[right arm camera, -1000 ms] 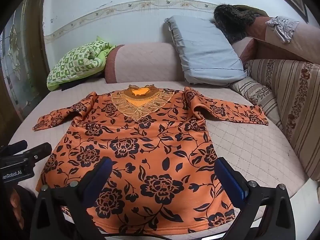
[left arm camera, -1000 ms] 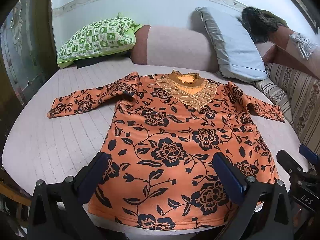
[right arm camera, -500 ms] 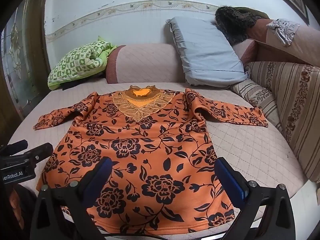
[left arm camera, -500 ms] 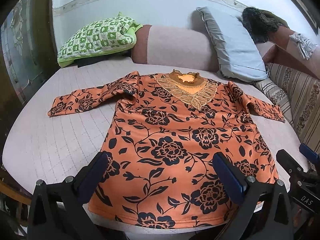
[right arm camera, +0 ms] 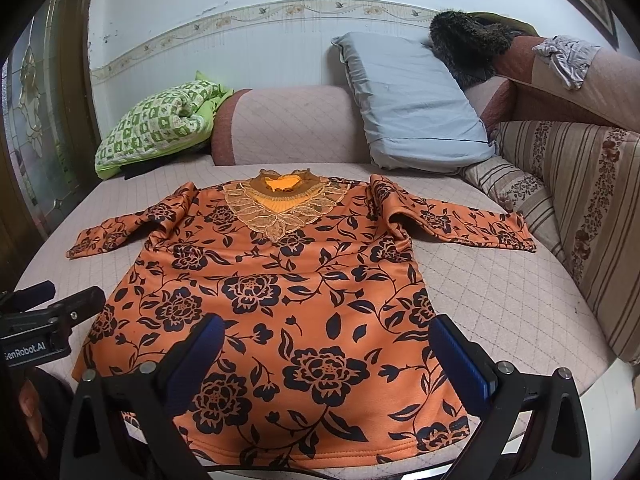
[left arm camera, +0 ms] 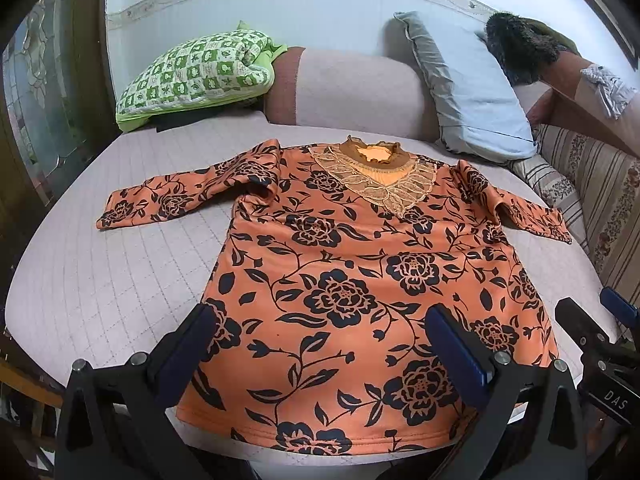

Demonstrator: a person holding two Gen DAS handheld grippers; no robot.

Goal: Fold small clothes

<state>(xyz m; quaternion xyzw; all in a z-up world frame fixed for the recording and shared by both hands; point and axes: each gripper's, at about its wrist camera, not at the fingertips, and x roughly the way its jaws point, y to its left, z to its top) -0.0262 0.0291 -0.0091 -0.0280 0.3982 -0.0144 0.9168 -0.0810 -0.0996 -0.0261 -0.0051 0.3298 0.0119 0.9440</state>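
Hardly anything has shifted since the earlier frames: both views have crept only a touch, and the shirt lies just as it did. Nearest, the left gripper (left arm camera: 324, 344) and the right gripper (right arm camera: 326, 346) both hang with fingers spread wide and nothing between them, poised over the bottom hem of the orange flowered shirt (left arm camera: 360, 280). That shirt lies flat, front up, on the quilted cushion (left arm camera: 100, 280), its long axis running straight away from both grippers, hem close and lace collar (left arm camera: 374, 178) far. The left gripper sits toward the hem's left half, the right gripper toward its right half, so each is the nearer one for its own side. Farther off, the left sleeve (left arm camera: 180, 200) stretches out sideways to the left and the right sleeve (right arm camera: 460, 220) to the right, both well beyond the fingers. I judge the folding not yet begun; a sleeve or side edge seems the likely first grab. Behind stand a green checked bundle (left arm camera: 196, 76) and a blue pillow (right arm camera: 408, 104).
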